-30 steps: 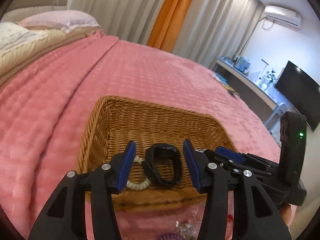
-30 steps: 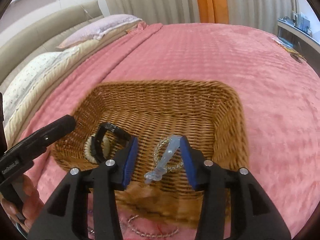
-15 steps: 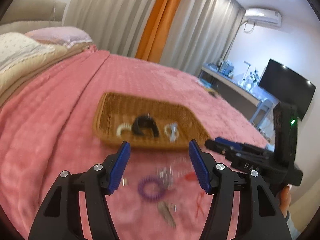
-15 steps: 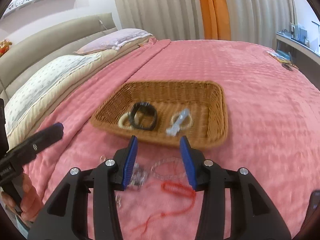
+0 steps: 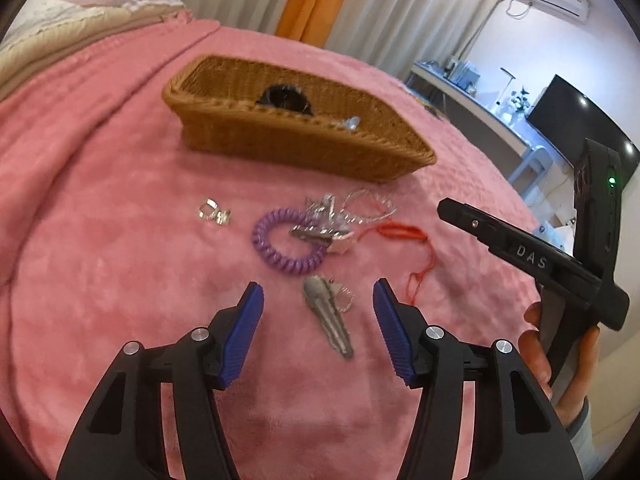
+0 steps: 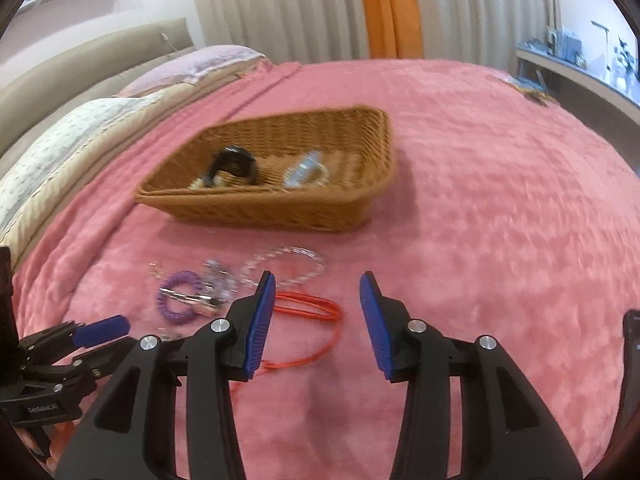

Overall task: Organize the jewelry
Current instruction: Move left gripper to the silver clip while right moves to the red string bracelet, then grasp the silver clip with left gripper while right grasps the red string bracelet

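Left gripper (image 5: 318, 300): fingers apart, closing, astride the silver metal hair clip (image 5: 328, 318) short of the brown wicker basket (image 5: 296, 140). Right gripper (image 6: 316, 308): fingers apart, empty.

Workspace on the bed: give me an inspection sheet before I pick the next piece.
Surface: pink blanket on a bed.
Job's things: wicker basket holds a black band and a pale clip; loose in front lie a purple coil bracelet, silver hair clip, rings, bead chain, red cord.
Clutter: nothing seen.
Grippers: left gripper closing, empty, over the hair clip; right gripper open, empty.
Cables: nothing seen.
Surroundings: curtains, pillows, desk, screen.
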Action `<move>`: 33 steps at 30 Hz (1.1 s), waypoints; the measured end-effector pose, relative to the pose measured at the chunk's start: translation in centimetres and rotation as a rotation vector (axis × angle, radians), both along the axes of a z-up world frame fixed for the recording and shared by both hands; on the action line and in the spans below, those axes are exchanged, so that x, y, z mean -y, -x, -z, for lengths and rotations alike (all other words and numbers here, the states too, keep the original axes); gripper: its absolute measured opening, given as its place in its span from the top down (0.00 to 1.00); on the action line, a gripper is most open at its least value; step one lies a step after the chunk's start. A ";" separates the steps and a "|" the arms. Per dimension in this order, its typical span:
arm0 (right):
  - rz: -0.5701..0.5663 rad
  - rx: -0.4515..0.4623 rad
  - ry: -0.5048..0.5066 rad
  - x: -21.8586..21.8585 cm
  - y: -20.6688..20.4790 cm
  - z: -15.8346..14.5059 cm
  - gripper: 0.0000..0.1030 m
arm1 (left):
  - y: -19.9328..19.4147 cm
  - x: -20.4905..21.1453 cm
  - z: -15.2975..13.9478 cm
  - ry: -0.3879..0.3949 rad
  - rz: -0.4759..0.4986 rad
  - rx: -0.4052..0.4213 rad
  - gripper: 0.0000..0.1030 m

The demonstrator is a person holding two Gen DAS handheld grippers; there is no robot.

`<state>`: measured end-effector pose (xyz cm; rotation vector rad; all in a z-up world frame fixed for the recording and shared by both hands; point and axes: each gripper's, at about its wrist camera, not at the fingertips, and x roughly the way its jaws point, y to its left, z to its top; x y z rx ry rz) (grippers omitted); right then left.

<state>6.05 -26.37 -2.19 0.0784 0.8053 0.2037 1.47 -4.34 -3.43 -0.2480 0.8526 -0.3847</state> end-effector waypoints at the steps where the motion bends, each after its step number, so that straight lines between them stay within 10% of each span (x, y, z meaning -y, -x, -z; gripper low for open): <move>1: -0.001 -0.040 -0.022 0.3 -0.7 0.7 0.61 | -0.1 -0.2 0.3 0.009 -0.001 -0.008 0.48; 11: -0.066 -0.133 0.094 -2.7 -0.6 2.4 0.85 | -0.3 0.0 1.0 0.050 0.036 -0.036 0.48; 22: -0.087 -0.170 0.041 -4.0 5.5 2.2 0.85 | 0.7 2.1 1.1 -0.057 0.085 -0.007 0.48; 33: -0.115 -0.121 0.050 -3.6 6.0 1.1 0.71 | 0.5 2.8 1.8 -0.132 0.062 -0.018 0.83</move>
